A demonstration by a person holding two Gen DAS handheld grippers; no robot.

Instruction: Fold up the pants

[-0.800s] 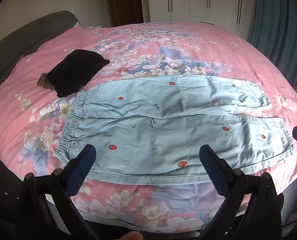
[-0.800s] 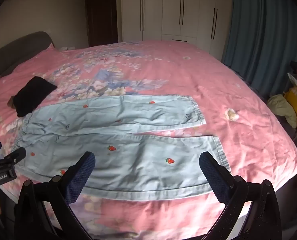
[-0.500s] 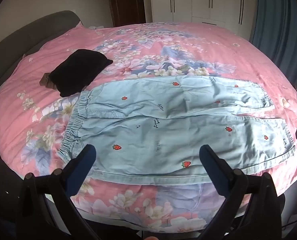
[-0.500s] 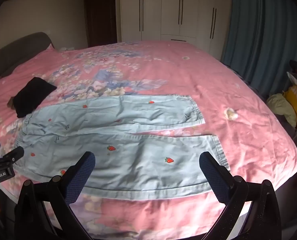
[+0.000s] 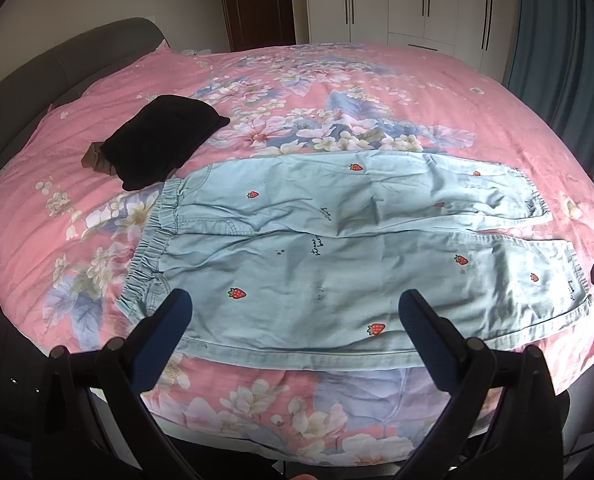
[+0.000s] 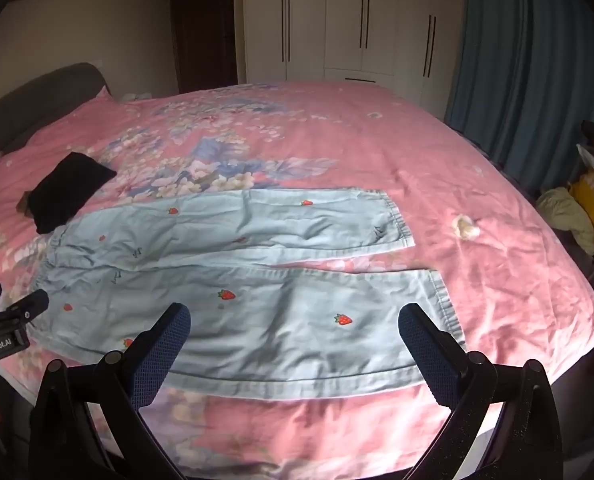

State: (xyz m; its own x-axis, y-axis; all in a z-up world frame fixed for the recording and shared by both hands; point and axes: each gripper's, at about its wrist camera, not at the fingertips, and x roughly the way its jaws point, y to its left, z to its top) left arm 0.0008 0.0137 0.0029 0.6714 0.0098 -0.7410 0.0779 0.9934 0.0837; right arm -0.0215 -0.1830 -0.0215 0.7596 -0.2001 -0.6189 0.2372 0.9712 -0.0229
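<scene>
The light blue pants (image 5: 337, 256) with little strawberries lay flat on the pink flowery bedspread (image 5: 377, 92), right in front of both tools, with no fold in them yet. They were spread out like this so the legs could be laid one on top of the other. The waistband (image 5: 153, 248) sat ahead of the left gripper (image 5: 295, 316) and off to its left side. The leg ends (image 6: 417, 268) sat ahead of the right gripper (image 6: 295, 328) and off to its right side. Both grippers had their blue fingers wide apart and held nothing. Each hung above the near edge of the pants and pointed down at them, likely so each could grab one end of the near leg. A folded black cloth (image 5: 165, 140) lay far ahead of the left gripper, just past the waistband, and it looked out of the way.
</scene>
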